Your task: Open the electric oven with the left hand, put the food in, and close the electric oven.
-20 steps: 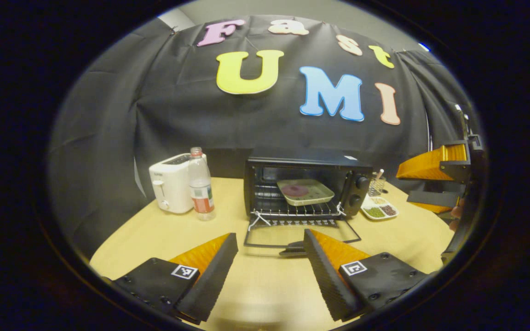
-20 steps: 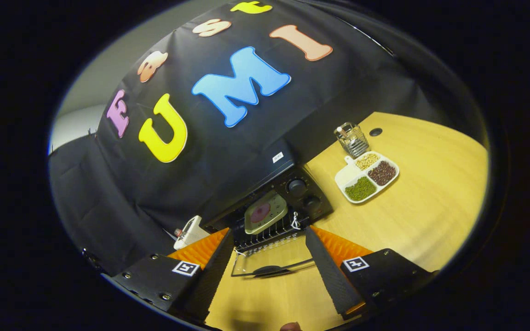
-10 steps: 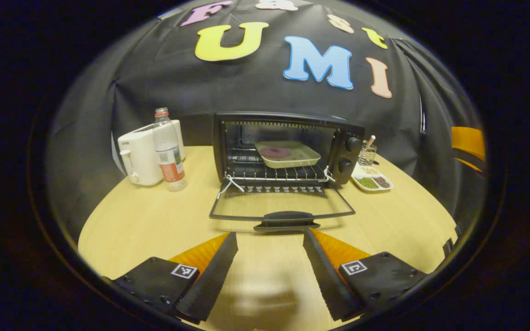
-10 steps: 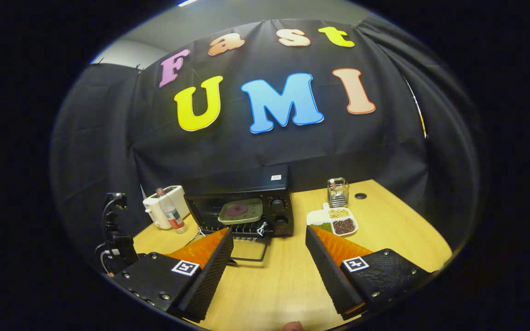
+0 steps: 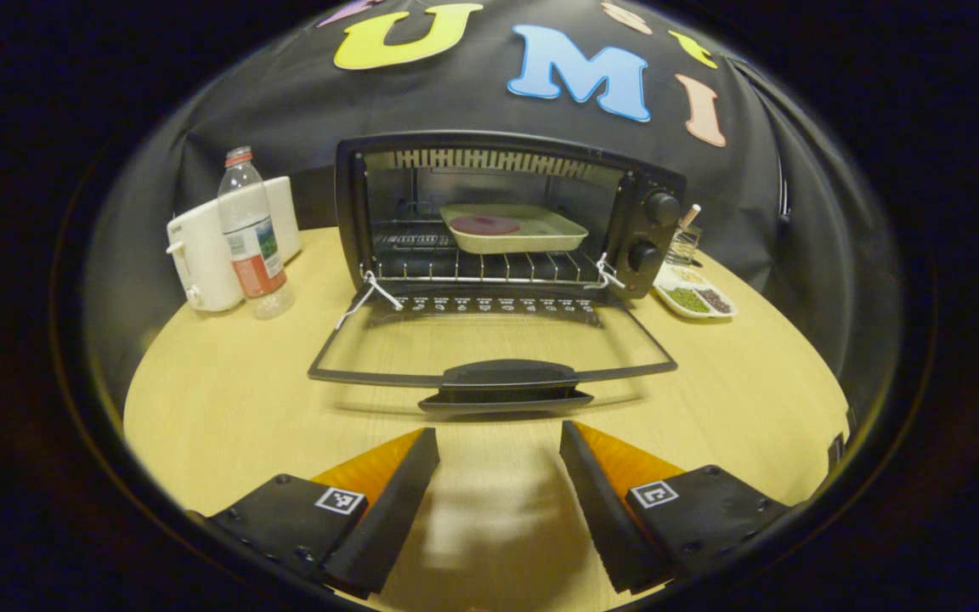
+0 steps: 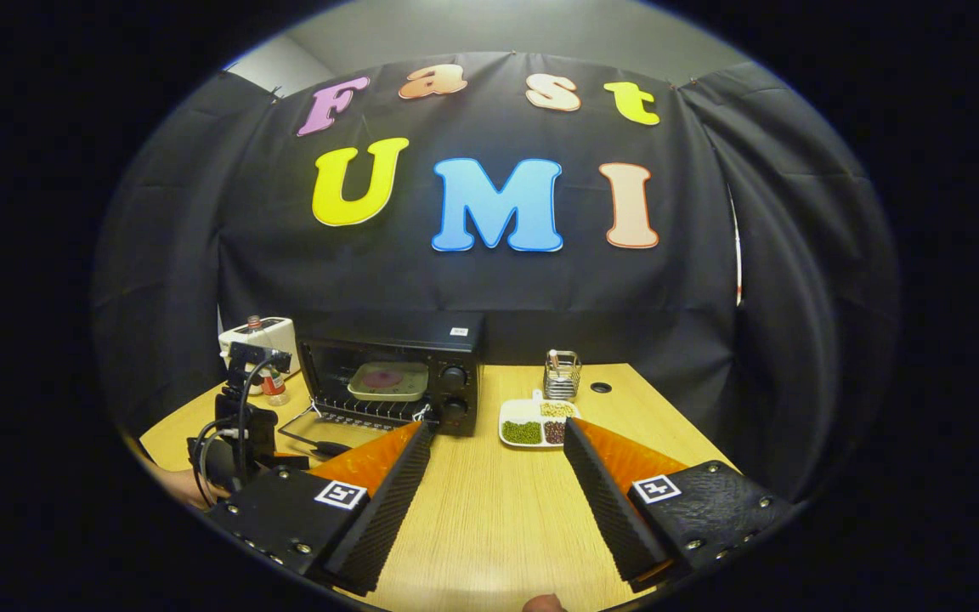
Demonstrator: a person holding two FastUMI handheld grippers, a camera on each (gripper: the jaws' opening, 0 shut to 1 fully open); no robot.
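The black electric oven [image 5: 642,221] [image 6: 455,357] stands on the wooden table with its glass door [image 5: 489,344] folded flat toward me. Inside, on the wire rack, sits a pale tray [image 5: 513,228] [image 6: 387,380] holding a round reddish piece of food. My left gripper [image 5: 498,450] is open just in front of the door's handle [image 5: 506,382], nothing between its fingers. My right gripper [image 6: 496,450] is open, farther back and to the right of the oven, empty. In the right gripper view the left gripper's body [image 6: 239,425] with its cable shows at the lower left.
A white toaster [image 5: 200,246] and a water bottle [image 5: 250,234] stand left of the oven. Right of it lie a white divided dish of beans [image 5: 693,297] [image 6: 534,422] and a wire holder [image 6: 563,375]. Bare tabletop [image 6: 498,510] spreads before the right gripper.
My left gripper has dropped lower and come closer to the open door's handle. My right gripper has pulled back from the oven and levelled out, away to the right.
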